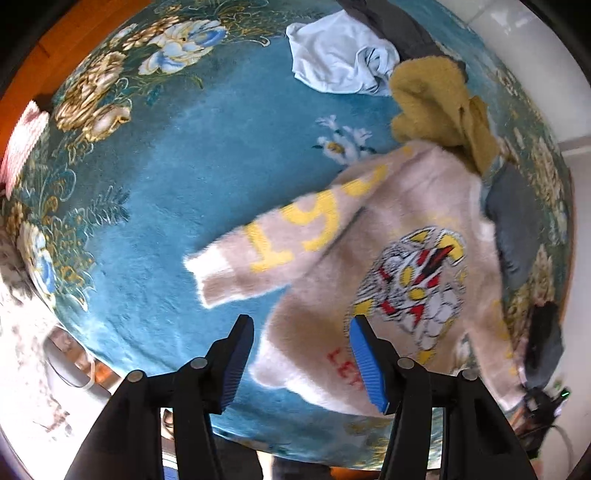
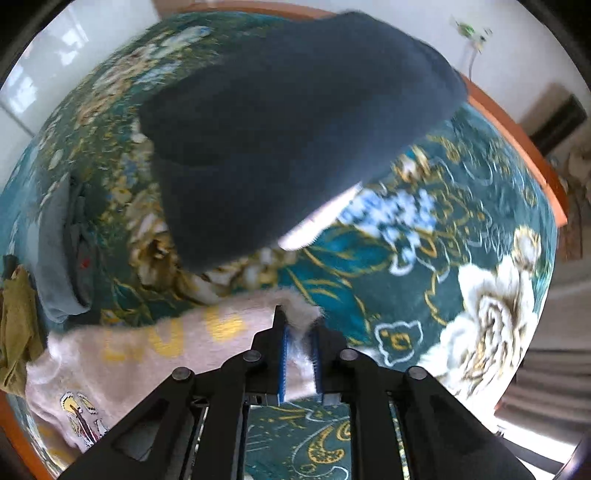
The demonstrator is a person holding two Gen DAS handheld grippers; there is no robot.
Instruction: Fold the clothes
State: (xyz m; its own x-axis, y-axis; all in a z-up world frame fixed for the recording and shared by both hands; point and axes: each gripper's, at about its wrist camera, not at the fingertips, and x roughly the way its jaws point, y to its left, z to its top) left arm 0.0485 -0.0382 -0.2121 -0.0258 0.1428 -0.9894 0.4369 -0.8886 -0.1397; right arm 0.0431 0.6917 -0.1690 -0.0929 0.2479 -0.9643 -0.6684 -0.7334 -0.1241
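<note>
A fuzzy beige sweater (image 1: 399,240) with yellow numbers on the sleeve and a cartoon print lies spread on the teal floral cloth (image 1: 184,166). My left gripper (image 1: 301,325) is open and empty, hovering over the sweater's lower hem. My right gripper (image 2: 299,325) is shut on the cuff of the sweater's other sleeve (image 2: 295,310), with the beige sleeve (image 2: 166,339) trailing to the left. The right gripper also shows as a dark shape at the lower right of the left wrist view (image 1: 543,343).
A yellow garment (image 1: 439,107), a light blue shirt (image 1: 340,55) and a dark grey garment (image 1: 391,26) lie piled at the far side. A grey garment (image 1: 517,225) lies by the sweater. A large dark navy garment (image 2: 288,129) lies beyond the right gripper. An orange table edge (image 2: 517,147) borders the cloth.
</note>
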